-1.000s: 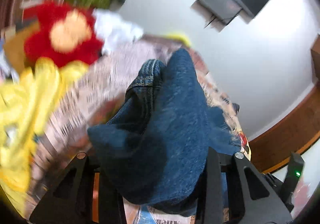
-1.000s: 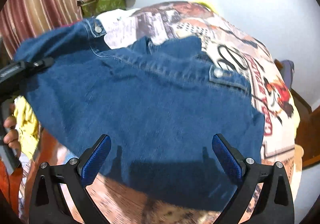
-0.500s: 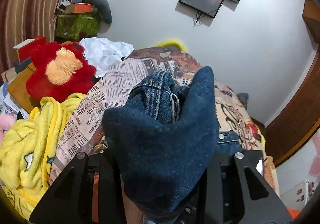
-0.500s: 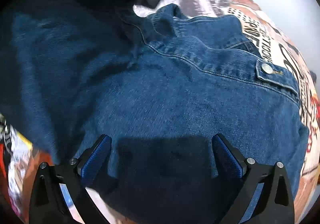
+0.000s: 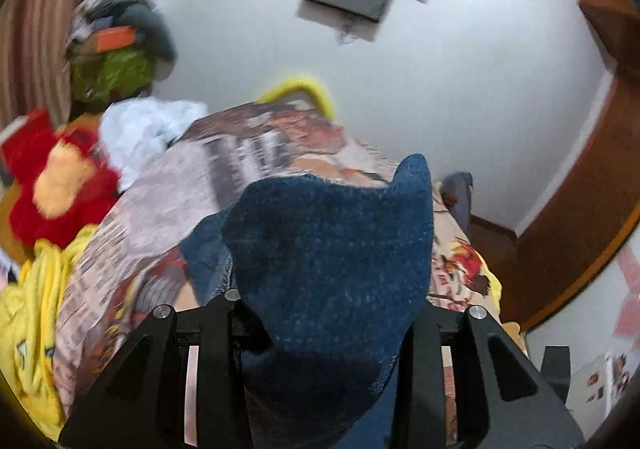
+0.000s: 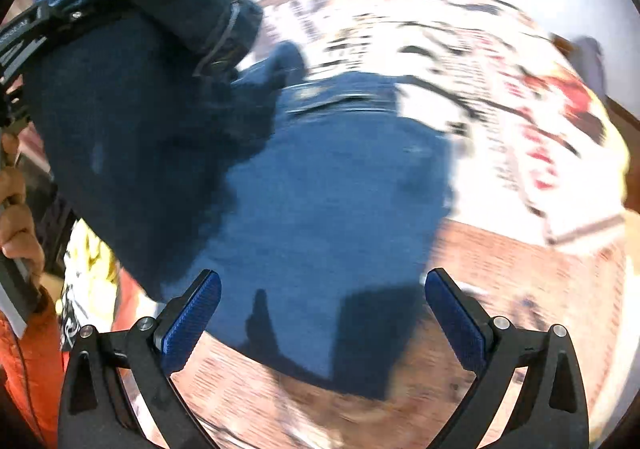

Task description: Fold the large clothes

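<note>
1. Broadly, the bed [image 6: 460, 61] with its printed cover carries the denim garment [image 6: 340, 185], whose flat part lies near the bed's near edge.
2. So far one side is lifted, bunched in the left tool [image 5: 320, 329], which pinches it; I judge the fold barely begun.
3. The right tool [image 6: 320, 305] hangs above the flat denim, spread and empty.

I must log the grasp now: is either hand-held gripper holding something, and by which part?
The left hand-held gripper is shut on a bunched fold of the blue denim garment; which part cannot be told. The right hand-held gripper is open, holding nothing.
</note>
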The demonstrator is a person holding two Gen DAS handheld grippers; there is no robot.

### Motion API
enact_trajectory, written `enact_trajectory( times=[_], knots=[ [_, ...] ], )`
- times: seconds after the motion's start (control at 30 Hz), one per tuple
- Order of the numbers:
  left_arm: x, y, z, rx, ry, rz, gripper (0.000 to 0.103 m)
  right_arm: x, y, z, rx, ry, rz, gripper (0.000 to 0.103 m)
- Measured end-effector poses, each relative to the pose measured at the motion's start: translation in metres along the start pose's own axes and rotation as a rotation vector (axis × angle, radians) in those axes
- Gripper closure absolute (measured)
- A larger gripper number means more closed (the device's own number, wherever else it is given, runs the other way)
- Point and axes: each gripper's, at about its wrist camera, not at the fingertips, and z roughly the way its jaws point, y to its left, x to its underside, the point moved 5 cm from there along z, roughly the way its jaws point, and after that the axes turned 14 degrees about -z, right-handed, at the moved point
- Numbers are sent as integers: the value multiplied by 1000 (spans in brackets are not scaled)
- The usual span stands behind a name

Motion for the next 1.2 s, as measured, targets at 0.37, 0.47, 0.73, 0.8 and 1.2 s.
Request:
enact_trajectory(
  times=[0.37, 0.47, 0.73, 0.8, 1.2],
  knots=[
    [134, -108, 24, 41, 94, 548, 68, 63, -76, -58, 78, -34, 182, 1],
    [168, -98, 25, 60, 165, 620, 68, 75, -81, -70, 82, -42, 210, 1],
    [212, -74, 16, 67, 314, 681, 67, 97, -84, -91, 87, -58, 234, 1],
    [221, -71, 9, 47, 310, 719, 65, 99, -78, -98, 81, -70, 233, 1],
    [207, -50, -48, 106, 324, 669, 11, 65, -32, -131, 47, -165, 140, 1]
  ],
)
